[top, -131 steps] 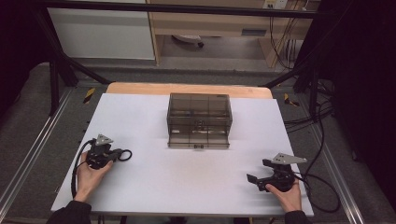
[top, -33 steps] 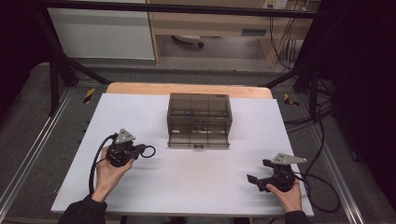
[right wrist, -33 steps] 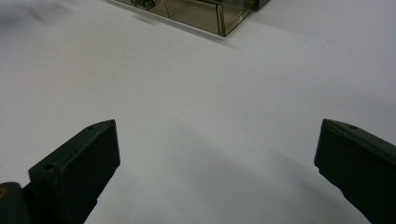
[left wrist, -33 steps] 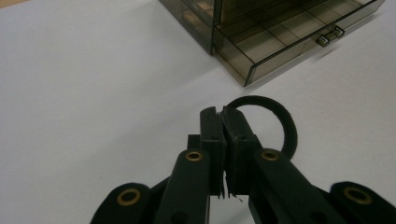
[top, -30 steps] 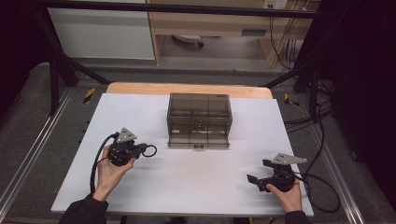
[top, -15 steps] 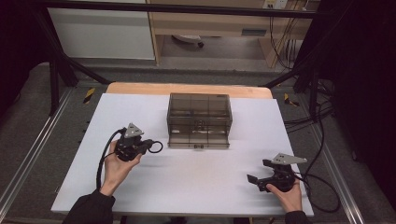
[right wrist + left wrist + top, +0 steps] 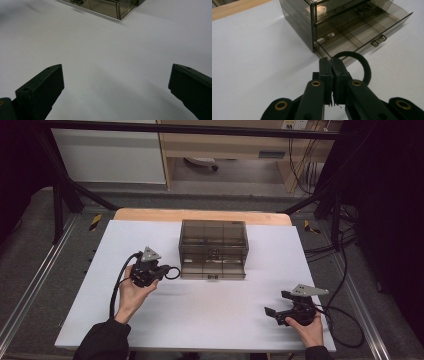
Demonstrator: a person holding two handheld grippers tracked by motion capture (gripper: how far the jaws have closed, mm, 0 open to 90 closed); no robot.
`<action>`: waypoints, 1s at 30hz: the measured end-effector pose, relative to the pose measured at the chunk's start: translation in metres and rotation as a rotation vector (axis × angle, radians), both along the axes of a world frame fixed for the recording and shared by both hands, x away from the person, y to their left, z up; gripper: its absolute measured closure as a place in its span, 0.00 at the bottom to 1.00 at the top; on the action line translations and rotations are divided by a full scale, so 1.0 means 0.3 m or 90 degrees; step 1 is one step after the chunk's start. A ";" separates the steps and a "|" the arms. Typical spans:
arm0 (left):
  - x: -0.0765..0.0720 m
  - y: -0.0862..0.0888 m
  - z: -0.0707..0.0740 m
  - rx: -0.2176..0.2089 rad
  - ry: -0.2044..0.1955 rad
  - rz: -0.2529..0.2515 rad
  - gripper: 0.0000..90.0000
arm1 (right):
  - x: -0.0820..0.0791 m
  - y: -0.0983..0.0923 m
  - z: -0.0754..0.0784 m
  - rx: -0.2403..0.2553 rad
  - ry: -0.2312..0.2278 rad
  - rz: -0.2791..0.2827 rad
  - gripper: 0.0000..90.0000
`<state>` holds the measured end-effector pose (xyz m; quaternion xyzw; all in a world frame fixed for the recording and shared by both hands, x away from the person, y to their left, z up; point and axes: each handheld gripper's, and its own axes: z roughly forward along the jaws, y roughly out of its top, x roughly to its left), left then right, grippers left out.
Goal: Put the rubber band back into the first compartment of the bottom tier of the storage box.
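— Where is the left gripper [image 7: 161,271] sitting?

— Just beside the smoky drawer box [image 7: 213,240], jaws pinching a black hair tie [image 7: 359,63] near its open bottom drawer [image 7: 364,32].

— And the right gripper [image 7: 272,312]?

— Lying low on the white table [image 7: 220,315], well apart, jaws gaping wide, gripping nothing. Drawer contents are too blurred to name.

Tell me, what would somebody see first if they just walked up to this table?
Probably the smoky see-through drawer box in the middle of the white table, its bottom drawer pulled open. Next, the left tool beside the box, shut on a black ring. The right tool sits open near the front right corner.
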<state>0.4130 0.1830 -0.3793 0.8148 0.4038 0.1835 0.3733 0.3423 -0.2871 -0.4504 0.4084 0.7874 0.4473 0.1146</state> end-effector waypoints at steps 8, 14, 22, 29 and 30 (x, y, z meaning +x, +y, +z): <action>0.022 -0.029 0.004 0.000 0.001 0.002 0.96 | 0.000 -0.001 0.000 -0.001 0.000 0.001 0.01; 0.040 -0.055 0.006 0.001 0.002 0.001 0.96 | 0.000 -0.001 0.000 -0.003 -0.002 0.002 0.01; 0.060 -0.089 0.009 0.010 -0.002 -0.001 0.96 | 0.000 0.000 -0.001 -0.003 0.000 0.002 0.01; 0.084 -0.119 0.005 0.013 0.000 0.001 0.96 | 0.000 -0.001 0.000 -0.003 -0.001 0.002 0.01; 0.087 -0.122 0.003 0.013 0.001 0.002 0.96 | 0.000 -0.001 0.000 -0.003 -0.001 0.002 0.01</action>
